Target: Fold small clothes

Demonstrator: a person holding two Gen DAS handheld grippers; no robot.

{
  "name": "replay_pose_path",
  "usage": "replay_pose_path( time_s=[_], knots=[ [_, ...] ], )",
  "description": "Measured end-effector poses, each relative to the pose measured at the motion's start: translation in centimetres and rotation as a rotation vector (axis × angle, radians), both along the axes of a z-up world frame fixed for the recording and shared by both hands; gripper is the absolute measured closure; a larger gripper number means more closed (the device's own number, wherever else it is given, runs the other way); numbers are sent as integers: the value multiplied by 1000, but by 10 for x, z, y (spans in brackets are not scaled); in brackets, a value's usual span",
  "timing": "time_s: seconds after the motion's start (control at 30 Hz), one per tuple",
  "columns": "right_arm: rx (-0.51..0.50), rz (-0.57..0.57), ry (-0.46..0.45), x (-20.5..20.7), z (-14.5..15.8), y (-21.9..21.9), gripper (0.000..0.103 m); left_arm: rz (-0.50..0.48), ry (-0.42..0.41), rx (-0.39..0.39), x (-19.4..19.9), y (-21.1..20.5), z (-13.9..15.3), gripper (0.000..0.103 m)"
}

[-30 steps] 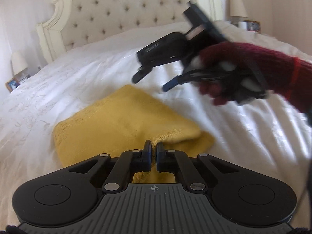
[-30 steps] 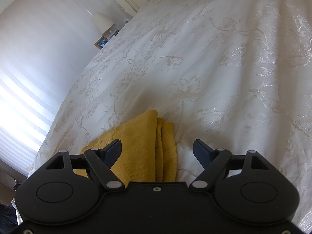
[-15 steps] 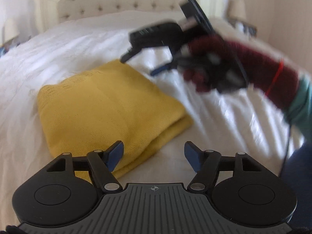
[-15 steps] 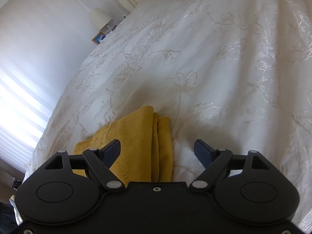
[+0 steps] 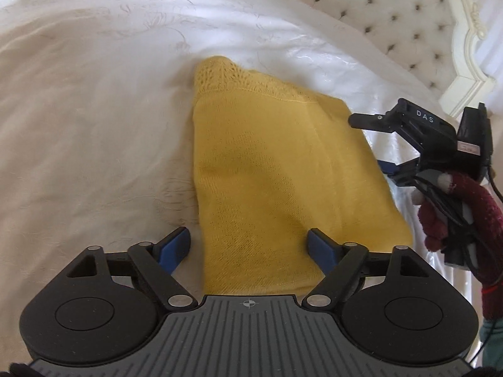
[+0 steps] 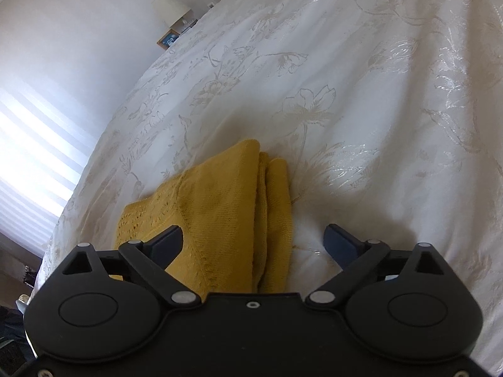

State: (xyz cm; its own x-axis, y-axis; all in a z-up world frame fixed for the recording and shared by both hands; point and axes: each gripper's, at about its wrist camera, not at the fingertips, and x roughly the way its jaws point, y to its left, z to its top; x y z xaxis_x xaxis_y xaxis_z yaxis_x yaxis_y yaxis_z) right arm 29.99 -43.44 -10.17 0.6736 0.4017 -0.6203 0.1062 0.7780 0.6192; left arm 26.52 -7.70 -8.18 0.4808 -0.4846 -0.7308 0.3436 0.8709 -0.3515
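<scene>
**Left fingers let go and swing over the folded knit**

Since a second ago the left gripper has released the yellow garment, spread wide, and swung round so the headboard now sits at the far right of its view instead of straight ahead.

Nearest the left camera, both blue fingers stand wide apart and empty, straddling the near end of the garment. It lies folded into a compact rectangle on the white embroidered bedspread, openwork hem at the far end. In the right wrist view, the right gripper also stands wide open, holding nothing, above the stacked layers along the garment's right side.

Further right in the left view, the right gripper hangs just beside the garment's far right edge, held by a hand in a dark red glove.

The fold looks essentially done, so the step in hand is probably tidying. To do it well, press down lightly with open fingers rather than pinching, since loose knit drags and the layers could slide apart. Square the stepped right edge by nudging it inward, low and slow, without lifting the top layer.
</scene>
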Motion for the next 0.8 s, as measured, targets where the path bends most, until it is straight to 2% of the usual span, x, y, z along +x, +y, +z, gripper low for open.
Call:
replay_pose_path(
  time_s=[0.03, 0.17, 0.2, 0.3, 0.53, 0.63, 0.8],
  knots=[
    [2, 6, -2, 1, -1, 1, 2, -6, 0, -4, 1, -3, -1, 12],
    [29, 19, -8, 3, -4, 4, 0, -30, 3, -26, 5, -15, -5, 6],
    [34, 20, -10, 4, -5, 4, 0, -36, 3, -27, 7, -20, -6, 1],
    [51, 23, -22, 3, -6, 5, 0, -52, -5, -32, 14, -31, -9, 1],
    [191, 61, -40, 4, -13, 4, 0, -64, 12, -99, 11, -25, -10, 1],
    [178, 86, -31, 3, -11, 7, 0, -58, 26, -136, 6, -18, -10, 1],
    [189, 96, -30, 4, -13, 7, 0, -55, 39, -147, 10, -18, -11, 2]
  ],
)
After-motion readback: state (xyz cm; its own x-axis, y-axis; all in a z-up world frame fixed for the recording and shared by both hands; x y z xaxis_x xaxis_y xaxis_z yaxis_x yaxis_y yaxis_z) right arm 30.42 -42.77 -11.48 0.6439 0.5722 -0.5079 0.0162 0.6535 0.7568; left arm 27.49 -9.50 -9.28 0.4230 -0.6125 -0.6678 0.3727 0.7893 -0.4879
